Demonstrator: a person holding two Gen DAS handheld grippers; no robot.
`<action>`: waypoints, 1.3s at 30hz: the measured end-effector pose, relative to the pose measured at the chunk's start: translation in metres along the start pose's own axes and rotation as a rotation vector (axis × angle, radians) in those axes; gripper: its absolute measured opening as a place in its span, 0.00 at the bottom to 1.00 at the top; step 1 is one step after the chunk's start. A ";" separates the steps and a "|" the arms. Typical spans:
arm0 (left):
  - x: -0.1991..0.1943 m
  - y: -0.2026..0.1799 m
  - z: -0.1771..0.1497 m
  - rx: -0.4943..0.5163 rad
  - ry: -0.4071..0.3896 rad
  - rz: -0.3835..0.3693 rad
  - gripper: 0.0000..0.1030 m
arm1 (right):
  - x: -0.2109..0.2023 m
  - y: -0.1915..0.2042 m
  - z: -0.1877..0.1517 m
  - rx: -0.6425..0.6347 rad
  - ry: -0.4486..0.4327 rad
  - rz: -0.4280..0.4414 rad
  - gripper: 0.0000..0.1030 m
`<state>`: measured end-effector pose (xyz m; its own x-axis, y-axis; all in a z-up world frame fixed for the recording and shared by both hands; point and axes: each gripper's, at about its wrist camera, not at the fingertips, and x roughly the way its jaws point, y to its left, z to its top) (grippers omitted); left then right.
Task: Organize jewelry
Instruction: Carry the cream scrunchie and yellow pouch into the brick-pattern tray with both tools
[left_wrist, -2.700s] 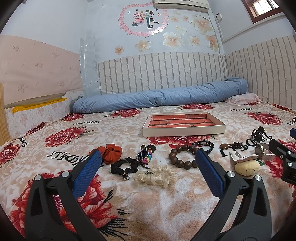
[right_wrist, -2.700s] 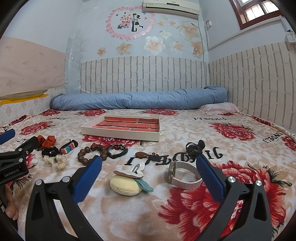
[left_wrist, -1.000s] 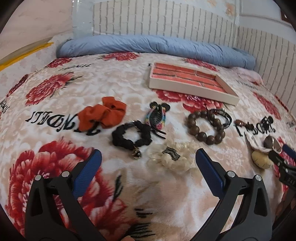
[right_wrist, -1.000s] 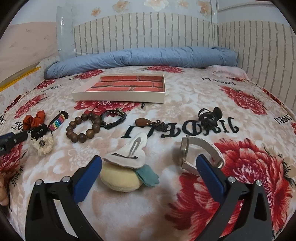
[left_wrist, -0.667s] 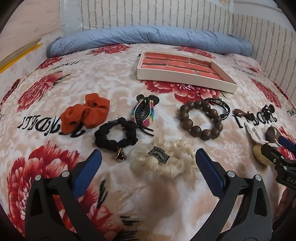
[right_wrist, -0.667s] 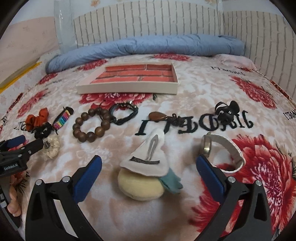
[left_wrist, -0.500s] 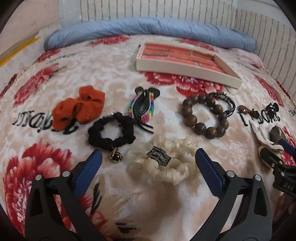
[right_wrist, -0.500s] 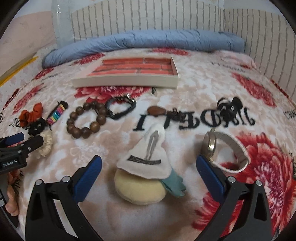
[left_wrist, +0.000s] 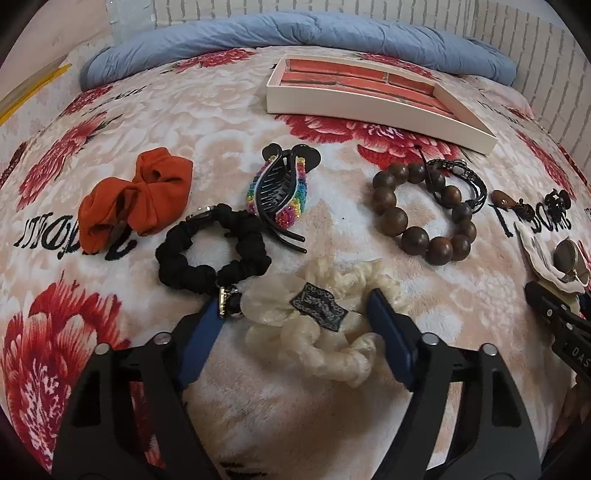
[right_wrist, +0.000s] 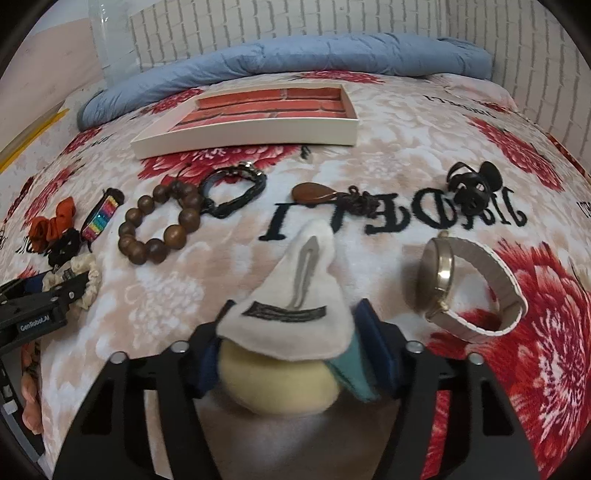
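Observation:
My left gripper (left_wrist: 295, 325) has its blue fingers (left_wrist: 388, 332) closing around a cream scrunchie (left_wrist: 314, 332) on the floral blanket. My right gripper (right_wrist: 288, 354) has its fingers pressed on both sides of a yellow plush ornament (right_wrist: 280, 384) with a white felt cap. A white tray (left_wrist: 369, 99) with a red brick lining lies at the back; it also shows in the right wrist view (right_wrist: 243, 133). A black scrunchie (left_wrist: 210, 254), an orange scrunchie (left_wrist: 136, 199), a rainbow hair claw (left_wrist: 280, 192) and a wooden bead bracelet (left_wrist: 421, 214) lie ahead of the left gripper.
A wristwatch (right_wrist: 469, 288) stands right of the plush. A black hair claw (right_wrist: 472, 184), a brown pendant (right_wrist: 314, 192) and a black cord bracelet (right_wrist: 232, 188) lie farther on. A rolled blue duvet (right_wrist: 295, 59) lines the brick-pattern wall.
Both grippers have moved down and forward onto the blanket. The left fingers have narrowed around the cream scrunchie. The right fingers have closed in on the plush ornament.

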<state>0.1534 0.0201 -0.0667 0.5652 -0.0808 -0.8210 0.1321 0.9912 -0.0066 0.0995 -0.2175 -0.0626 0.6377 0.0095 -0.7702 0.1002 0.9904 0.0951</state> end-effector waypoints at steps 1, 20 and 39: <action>-0.001 0.000 0.000 0.000 -0.001 0.003 0.67 | 0.000 0.000 0.000 -0.001 0.001 0.005 0.55; -0.036 0.017 0.006 -0.042 -0.064 -0.085 0.12 | -0.037 -0.015 0.038 -0.013 -0.090 0.110 0.50; -0.051 -0.001 0.140 0.025 -0.171 -0.101 0.11 | -0.021 -0.028 0.160 -0.065 -0.169 0.152 0.51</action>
<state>0.2388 0.0084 0.0552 0.6778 -0.1981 -0.7081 0.2138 0.9745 -0.0680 0.2060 -0.2672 0.0517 0.7610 0.1418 -0.6330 -0.0531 0.9862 0.1570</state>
